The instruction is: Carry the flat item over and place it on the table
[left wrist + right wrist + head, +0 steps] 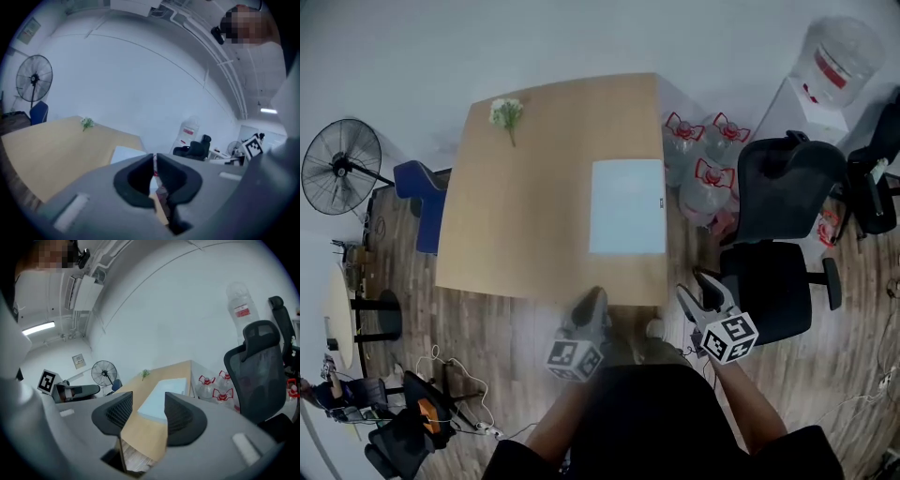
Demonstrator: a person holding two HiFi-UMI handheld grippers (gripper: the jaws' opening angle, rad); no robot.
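Item: pale blue flat rectangular sheet [626, 206], lying on light wooden rectangular surface [525, 216]
Sheet flat near the surface's right edge, well apart from both tools; left tool [592, 298] with jaws drawn together, empty; right tool [697, 289] with jaws parted, nothing between them (only surface and floor beyond); both held off the near edge; small white flower sprig [506, 112] at far left corner.

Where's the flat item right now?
In the head view, the pale-blue flat item lies on the wooden table, along its right edge, beside the water jugs standing on the floor.
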